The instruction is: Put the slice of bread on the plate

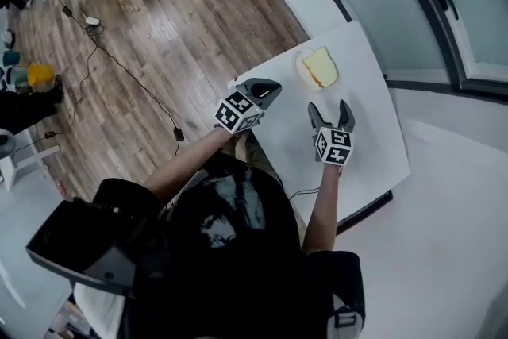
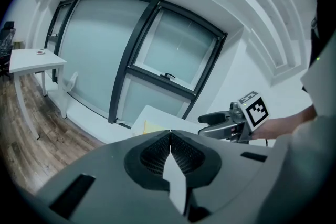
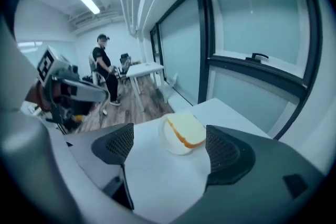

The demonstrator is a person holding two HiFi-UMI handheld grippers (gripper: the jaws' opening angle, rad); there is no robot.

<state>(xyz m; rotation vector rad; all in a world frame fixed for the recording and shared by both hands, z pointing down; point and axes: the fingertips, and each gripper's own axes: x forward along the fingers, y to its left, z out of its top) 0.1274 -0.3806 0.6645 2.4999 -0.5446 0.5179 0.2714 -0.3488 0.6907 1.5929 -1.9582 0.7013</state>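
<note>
We read no words, numbers or brands; only coded square markers sit on the left gripper (image 1: 272,92) and, at four o'clock from it, the right gripper (image 1: 329,108).

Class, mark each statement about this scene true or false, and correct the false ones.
1. The pale slice of bread with a brown crust lies on the round white plate. True.
2. The right tool grips the bread. False: its jaws stand wide apart and empty, short of the plate.
3. The left tool has its jaws together with nothing between them. True.
4. The plate stands on the wooden floor. False: it stands on the white table.
</note>
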